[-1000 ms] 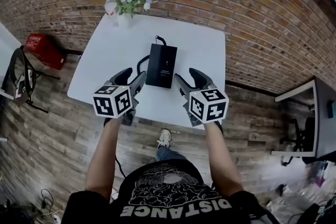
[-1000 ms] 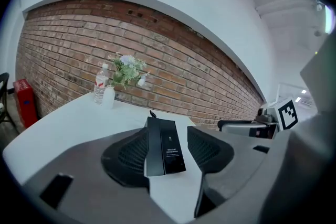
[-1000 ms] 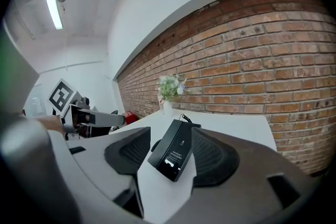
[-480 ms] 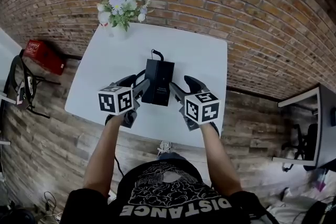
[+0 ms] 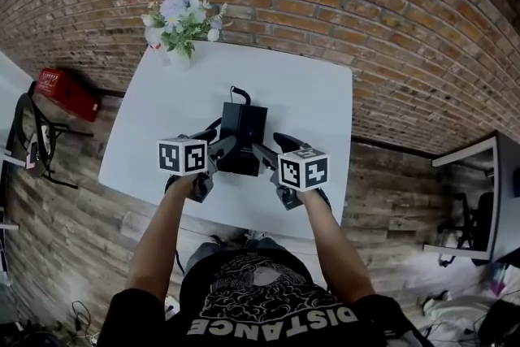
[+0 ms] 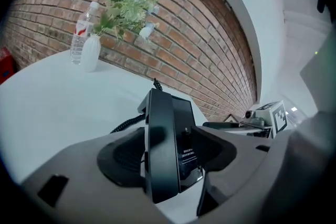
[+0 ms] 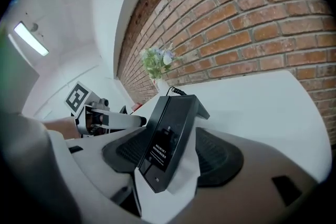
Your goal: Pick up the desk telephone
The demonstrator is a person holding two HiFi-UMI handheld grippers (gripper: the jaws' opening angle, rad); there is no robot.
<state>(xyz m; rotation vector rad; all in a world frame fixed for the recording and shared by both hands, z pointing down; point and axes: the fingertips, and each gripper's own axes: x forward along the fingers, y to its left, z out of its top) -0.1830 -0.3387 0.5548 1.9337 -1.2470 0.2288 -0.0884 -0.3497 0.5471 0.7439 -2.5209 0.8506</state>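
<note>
Black desk telephone (image 5: 242,136) on white table (image 5: 158,97); left gripper (image 5: 216,144), right gripper (image 5: 271,149), jaws opening, telephone's edges between them

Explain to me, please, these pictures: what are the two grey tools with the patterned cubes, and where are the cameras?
A person holds a gripper in each hand, the left gripper and the right gripper. One picture comes from a camera on the person's head, looking down; the other two from cameras riding on the grippers. On the white table stand a black desk telephone and a vase of flowers. Both grippers' jaws are opening, with the telephone's edges between them; nothing is held yet.
</note>
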